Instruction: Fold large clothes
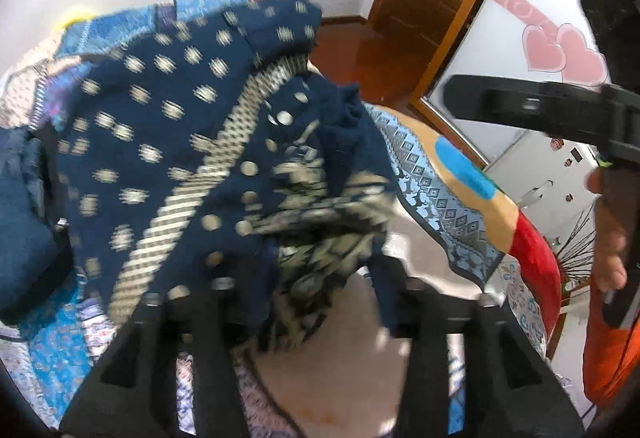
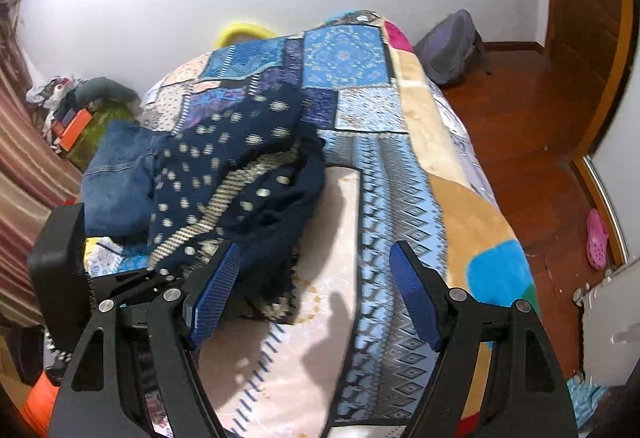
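A navy garment (image 1: 168, 125) with cream dots and a striped cream band lies bunched on the bed; it also shows in the right wrist view (image 2: 240, 165). My left gripper (image 1: 308, 278) is at its near edge. The jaws stand apart, cloth drapes over the fingertips and hangs loosely between them, and the pads are hidden. From the right wrist view, the left gripper (image 2: 160, 278) reaches into the garment's near left edge. My right gripper (image 2: 316, 254) hovers above the bed just right of the garment, open, blue pads (image 2: 216, 290) bare. It also appears as a black bar (image 1: 520, 105).
Folded jeans (image 2: 120, 177) lie left of the garment. A patchwork quilt (image 2: 344, 57) and a beige blanket (image 2: 460, 205) cover the bed. The bed's right edge drops to a wooden floor with a backpack (image 2: 452, 45) and pink shoe (image 2: 596, 238). Clutter (image 2: 80, 105) is piled left.
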### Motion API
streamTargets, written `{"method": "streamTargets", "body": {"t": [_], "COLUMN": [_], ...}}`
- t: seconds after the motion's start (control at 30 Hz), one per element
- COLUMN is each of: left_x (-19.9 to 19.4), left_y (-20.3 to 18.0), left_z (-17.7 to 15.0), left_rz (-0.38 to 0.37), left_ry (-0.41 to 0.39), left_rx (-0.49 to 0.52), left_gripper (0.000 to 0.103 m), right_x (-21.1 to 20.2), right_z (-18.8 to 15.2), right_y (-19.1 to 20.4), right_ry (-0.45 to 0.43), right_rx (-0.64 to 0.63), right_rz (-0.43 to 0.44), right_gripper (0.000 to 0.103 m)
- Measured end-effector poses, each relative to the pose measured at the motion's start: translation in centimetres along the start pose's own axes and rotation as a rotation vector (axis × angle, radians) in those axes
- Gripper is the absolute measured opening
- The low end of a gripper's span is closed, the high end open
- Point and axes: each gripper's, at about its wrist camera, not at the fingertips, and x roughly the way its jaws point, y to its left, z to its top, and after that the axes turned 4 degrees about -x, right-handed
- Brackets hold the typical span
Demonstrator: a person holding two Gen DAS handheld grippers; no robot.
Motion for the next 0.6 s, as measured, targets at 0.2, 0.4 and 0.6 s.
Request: {"method": "streamTargets", "body": {"t": [0.2,0.4,0.6], "left_x": [-4.9,-5.0,-1.0], "left_y": [2.3,6.6,10.3], "left_z": [0.3,0.7,-1.1], "left_rz": [0.087,0.198,0.213], "left_ry": [-0.123,-0.142,-0.049], "left_rx": [-0.004,-0.113,-0.198], "left_gripper": [0.058,0.059,0.063], "right_x": [1.1,4.2,6.4], "right_z": [0.6,0.0,-2.2], "right_y": [2.0,3.4,4.3], "right_ry": [-0.011,0.047,0.139], "right_rx": [-0.03,-0.059,-0.085], "right_rz": [0.059,0.038,0.043], "right_gripper": [0.074,0.074,0.074]}}
